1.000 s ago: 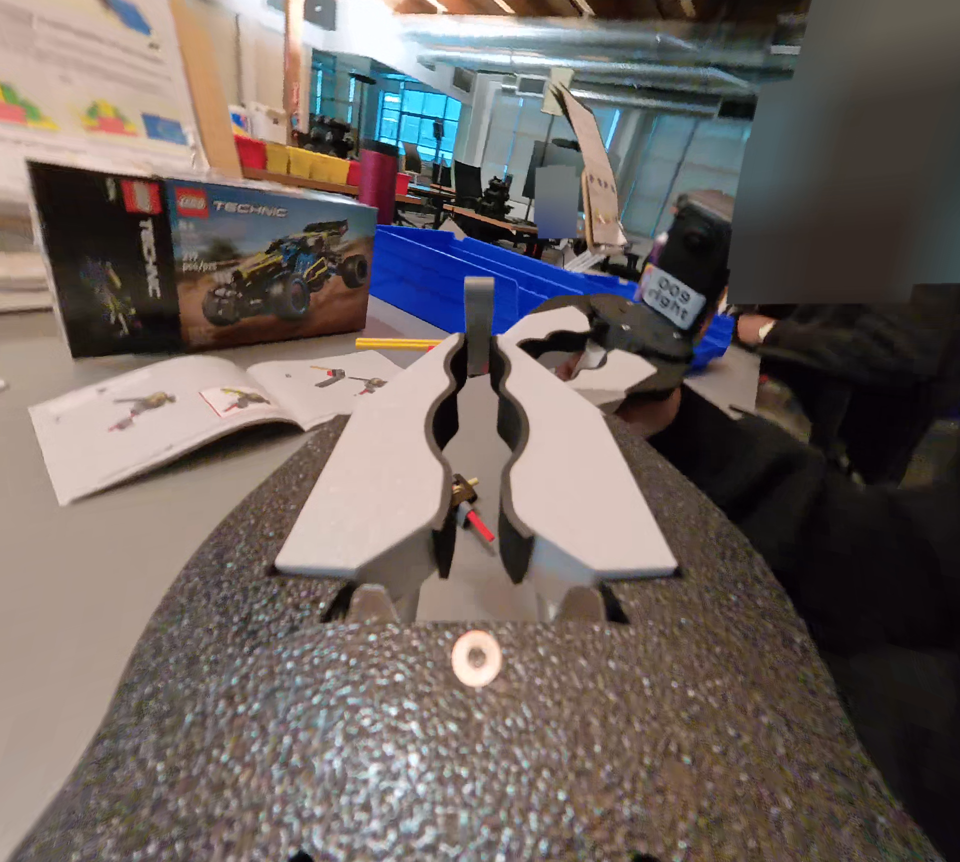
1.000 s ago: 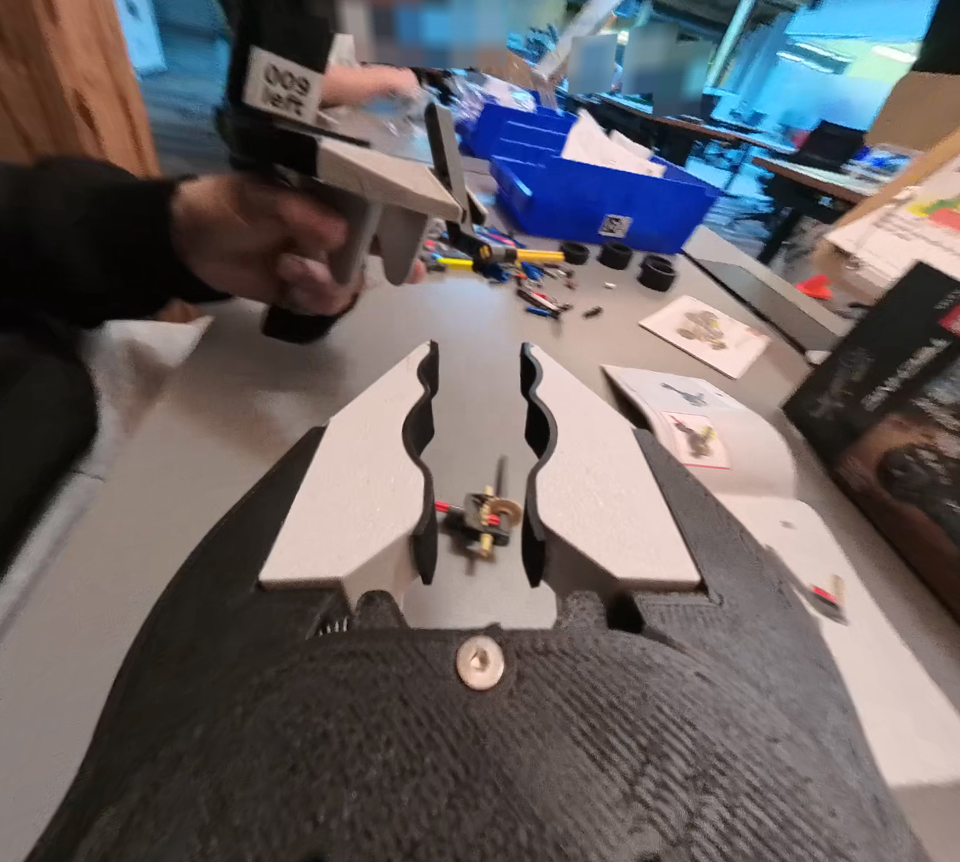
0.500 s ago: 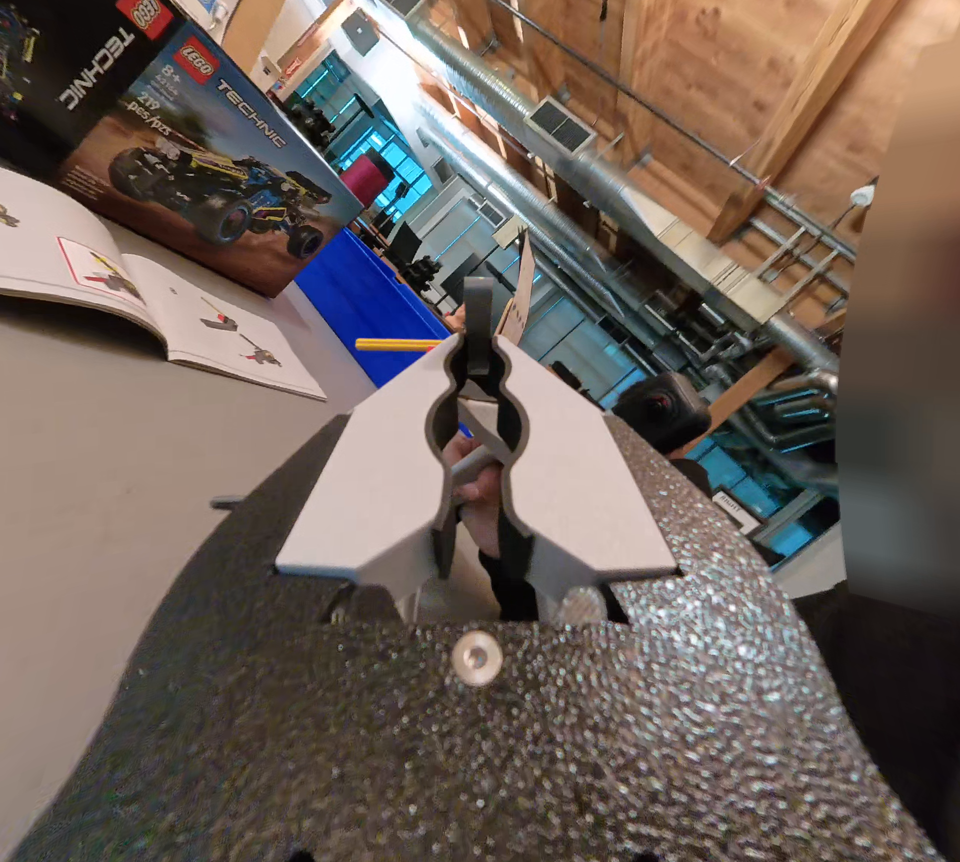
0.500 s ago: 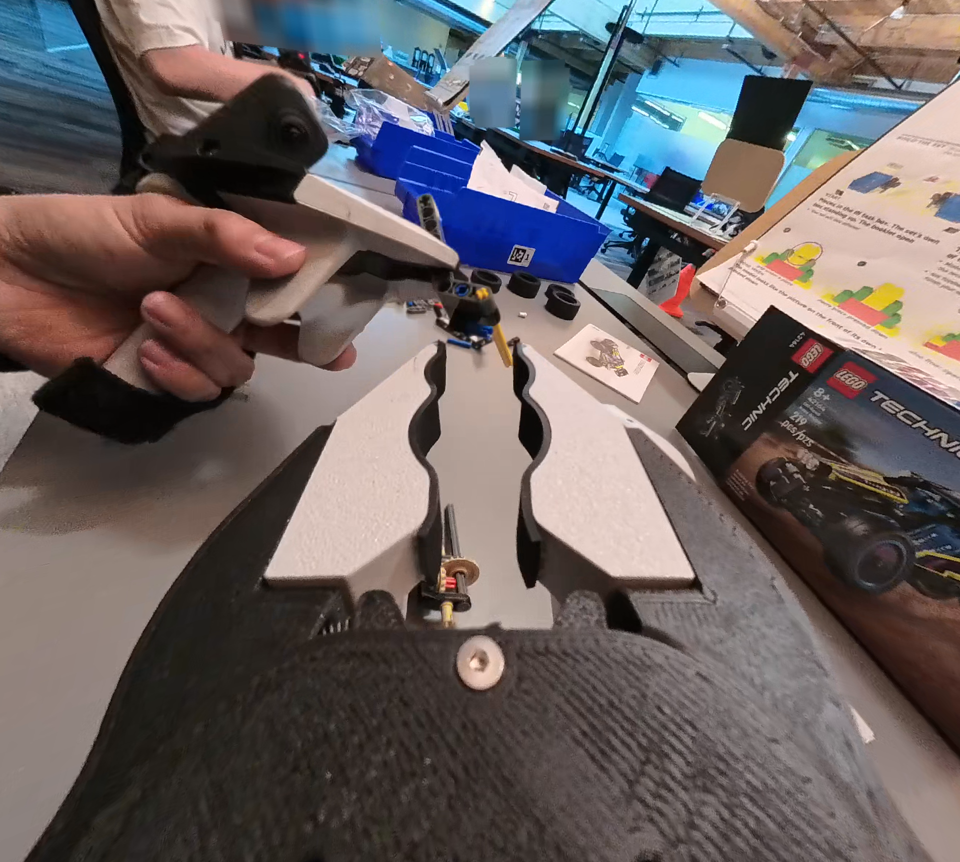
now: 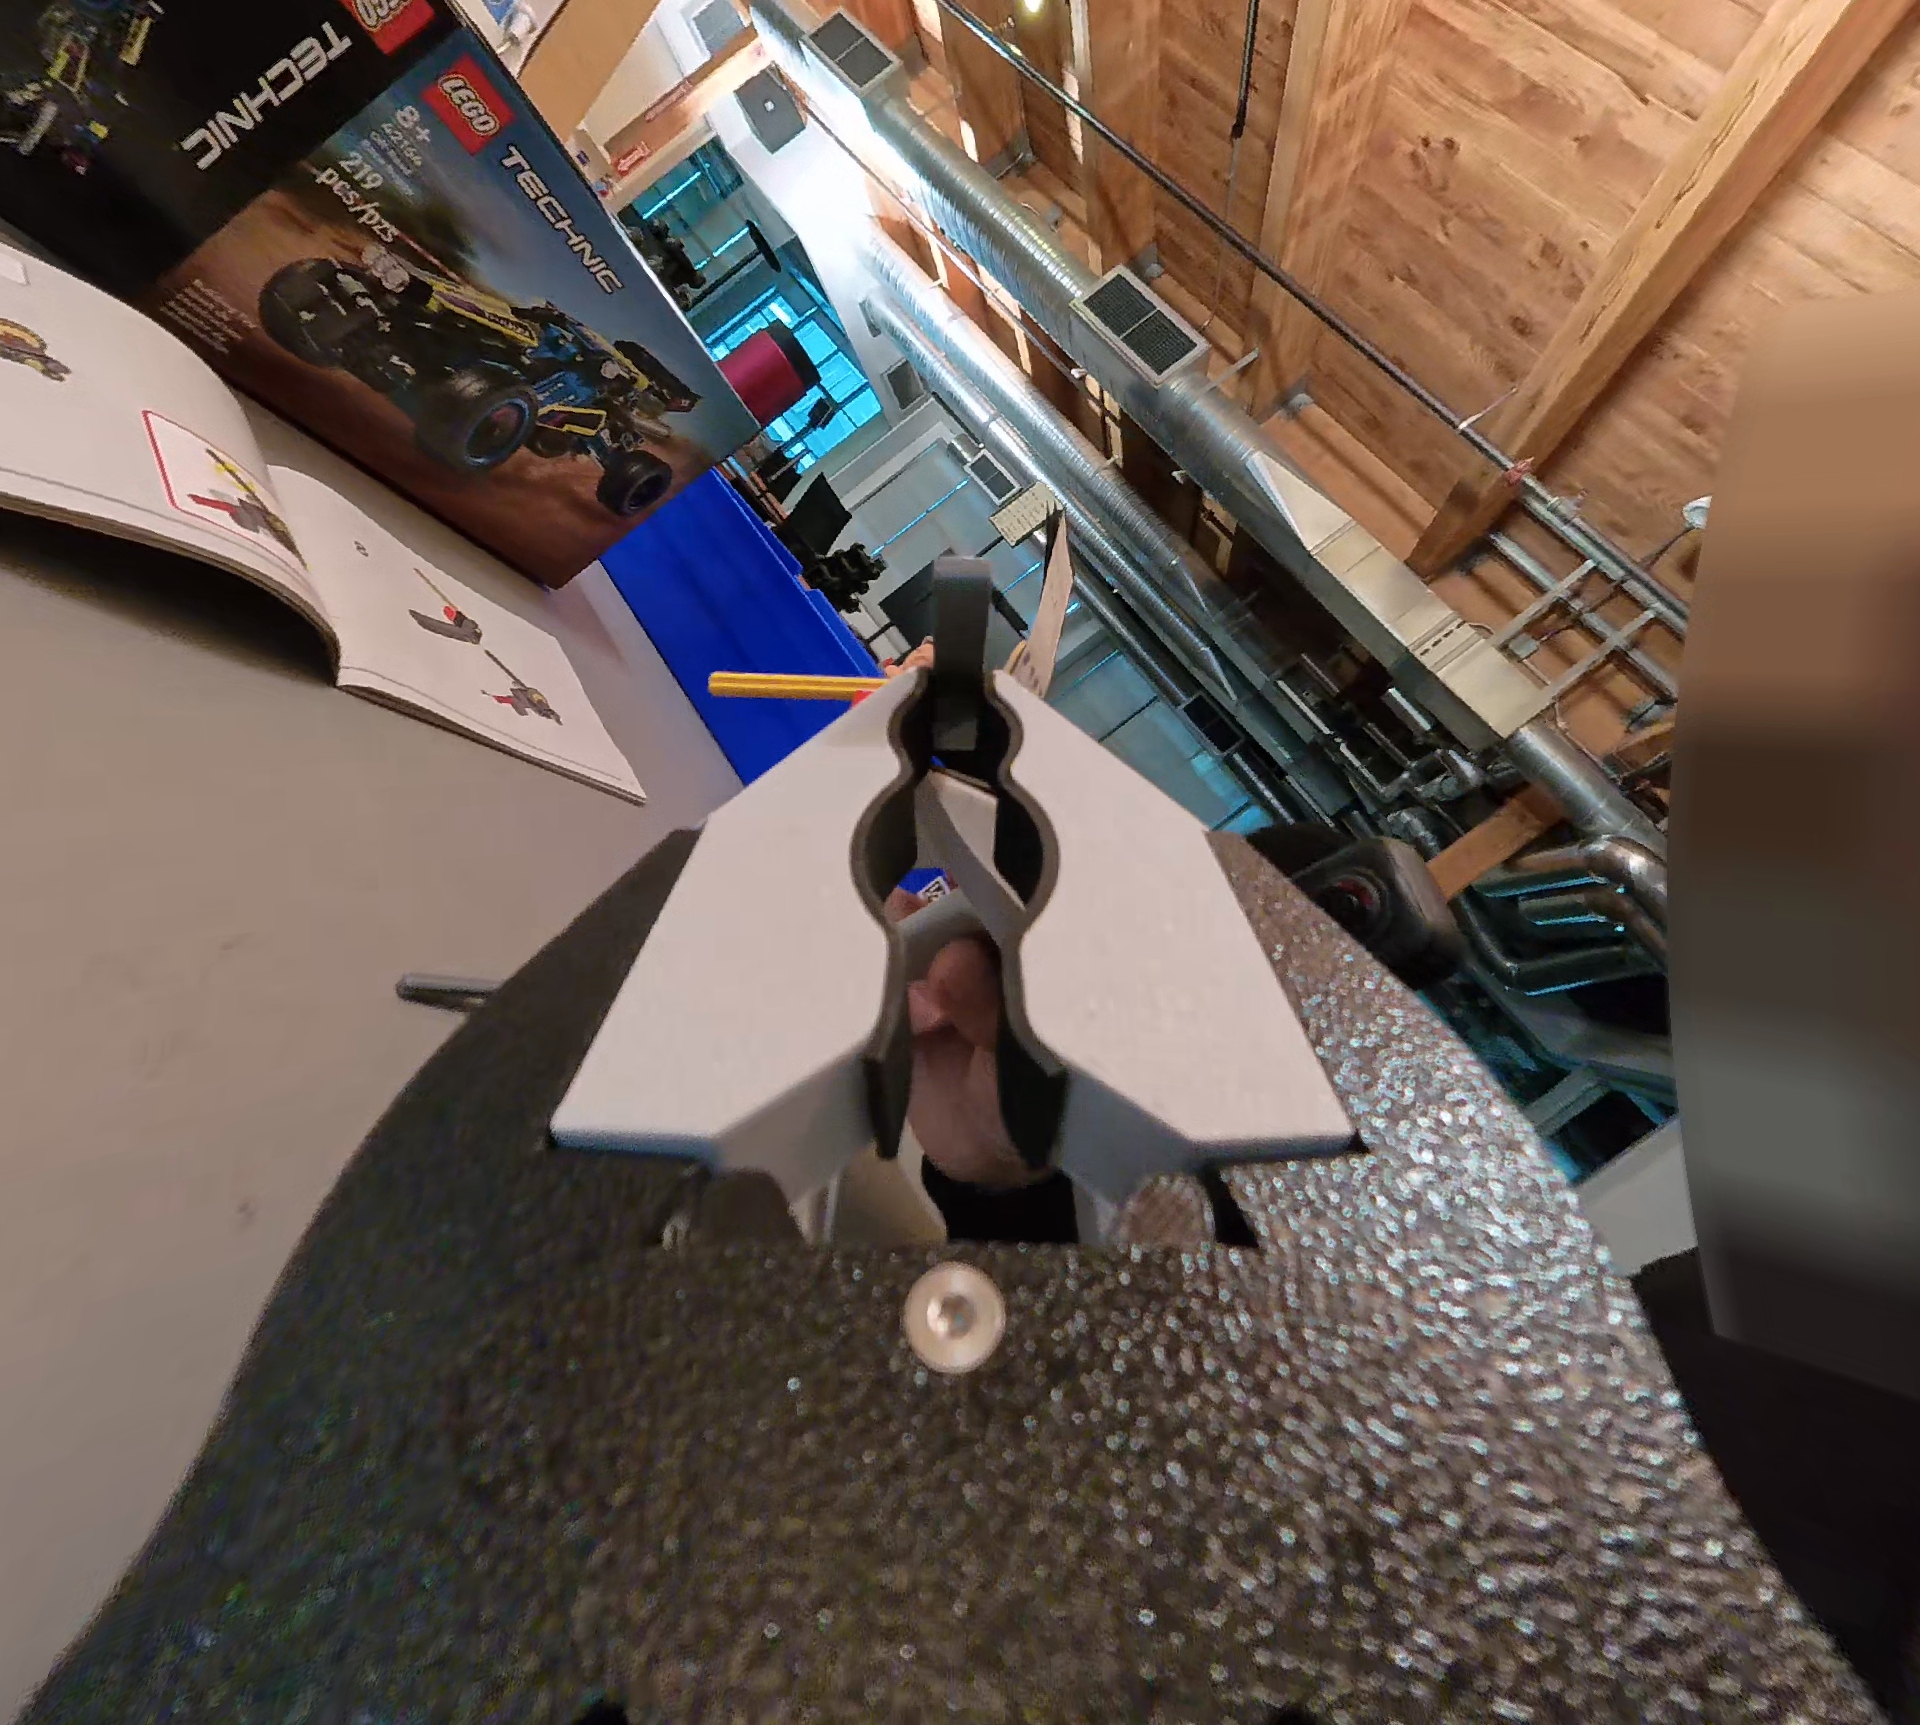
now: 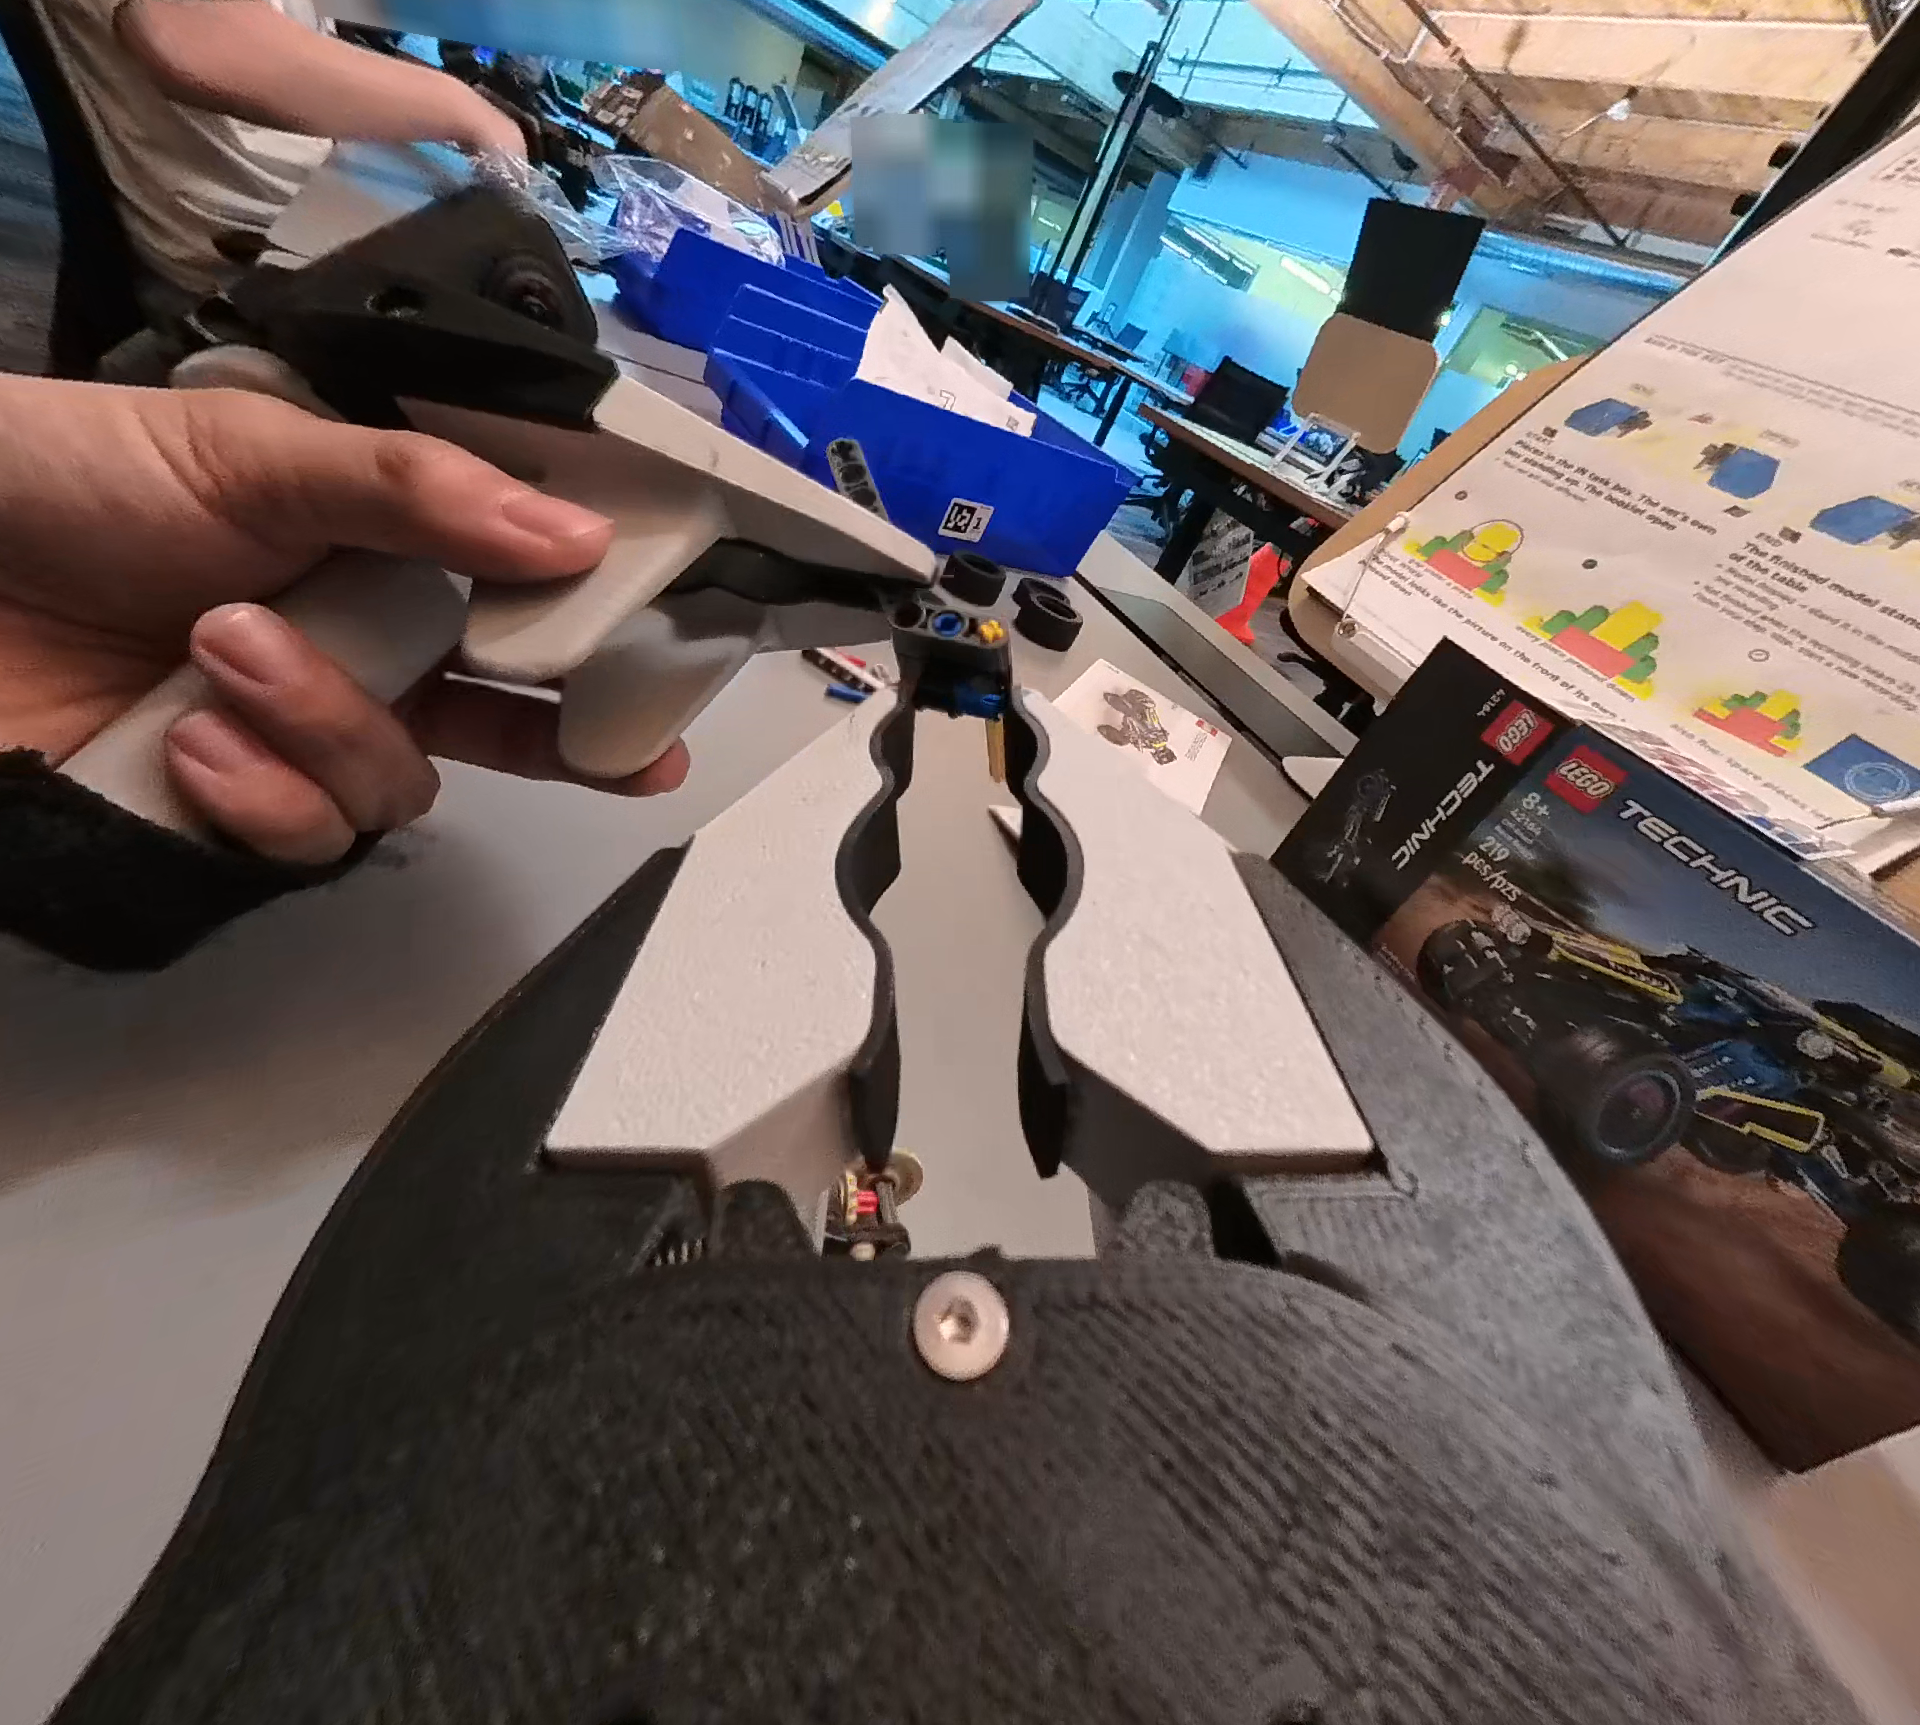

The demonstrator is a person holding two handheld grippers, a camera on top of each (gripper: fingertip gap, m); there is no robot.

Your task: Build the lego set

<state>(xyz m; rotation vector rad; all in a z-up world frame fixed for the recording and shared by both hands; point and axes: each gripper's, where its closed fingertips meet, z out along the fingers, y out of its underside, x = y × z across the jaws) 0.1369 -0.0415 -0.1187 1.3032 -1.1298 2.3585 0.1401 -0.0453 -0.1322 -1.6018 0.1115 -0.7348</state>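
Note:
My left gripper is shut on a dark grey Technic beam with a yellow axle sticking out to the left. In the right wrist view the left gripper holds this small assembly, which has blue pins, just above and ahead of my right gripper. The right gripper is open, and the yellow axle hangs between its tips without being gripped. A small piece with a tan gear and a red axle lies on the table under the right gripper's base.
The Lego box stands at the right, with a poster board behind it. The open booklet, blue bins, black tyres, a leaflet and loose parts lie on the grey table. A person stands at the far left. Both grippers' tips are close together, under 4 cm apart.
My left gripper has tilted up and brought the assembly to the right gripper's tips. The right jaws have narrowed slightly. The gear piece now sits nearer the right gripper's base.

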